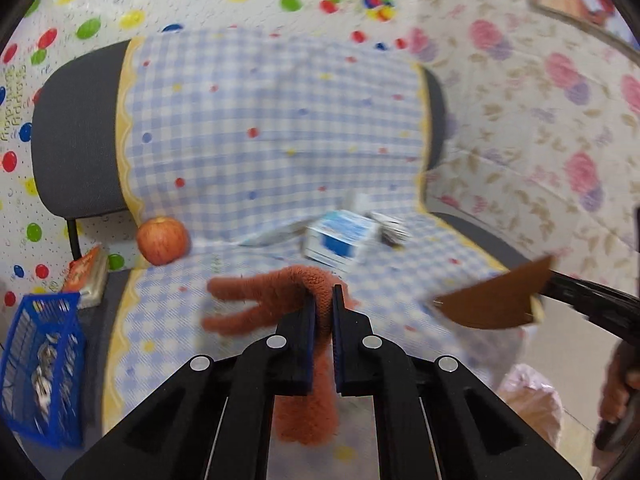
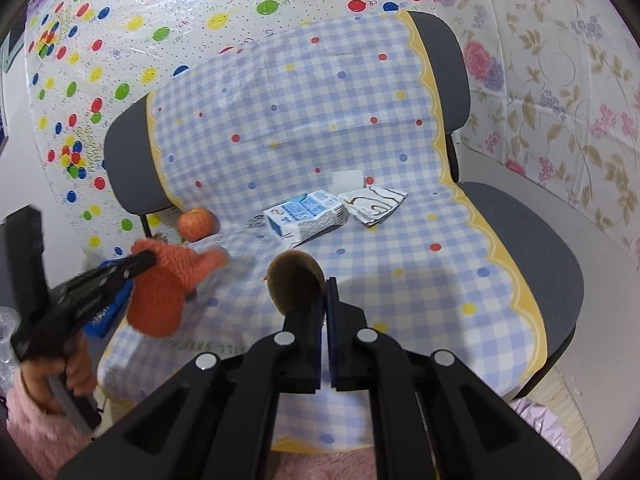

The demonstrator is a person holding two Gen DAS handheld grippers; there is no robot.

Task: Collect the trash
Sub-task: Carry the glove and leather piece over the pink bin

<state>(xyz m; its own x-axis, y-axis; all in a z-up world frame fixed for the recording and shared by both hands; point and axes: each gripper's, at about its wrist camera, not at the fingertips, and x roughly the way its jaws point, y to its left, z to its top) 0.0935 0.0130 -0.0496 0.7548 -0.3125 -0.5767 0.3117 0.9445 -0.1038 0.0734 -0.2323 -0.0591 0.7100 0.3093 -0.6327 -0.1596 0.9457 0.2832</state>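
The chair [image 2: 520,240] fills both views, draped with a blue checked cloth [image 2: 300,120] that runs down the backrest and over the seat. On the seat, at centre frame, the rubbish waits: a flattened milk carton [image 2: 304,216], a crumpled striped wrapper [image 2: 376,204] touching its right end, and a small white box [image 2: 347,180] just behind them. An apple [image 2: 198,223] sits at the cloth's left edge.

Both tools are already loaded, so I'd judge this the carry-away step, with the seat litter not yet gathered. The left gripper [image 1: 324,300] has its fingers closed tight on an orange fuzzy glove [image 1: 256,300], which droops on either side of them. The right gripper [image 2: 324,292] has its fingers nearly shut on the edge of a flat brown piece [image 2: 296,284], cardboard by the look of it. Next each load needs dropping into a bin or bag before the carton and wrapper can be picked up.

Only the left view shows a blue basket [image 1: 40,368] at lower left and a pinkish plastic bag [image 1: 532,404] at lower right, a likely place for the trash. Only the right view shows the carton sharply, and the person's hand [image 2: 76,372] on the left tool's handle.
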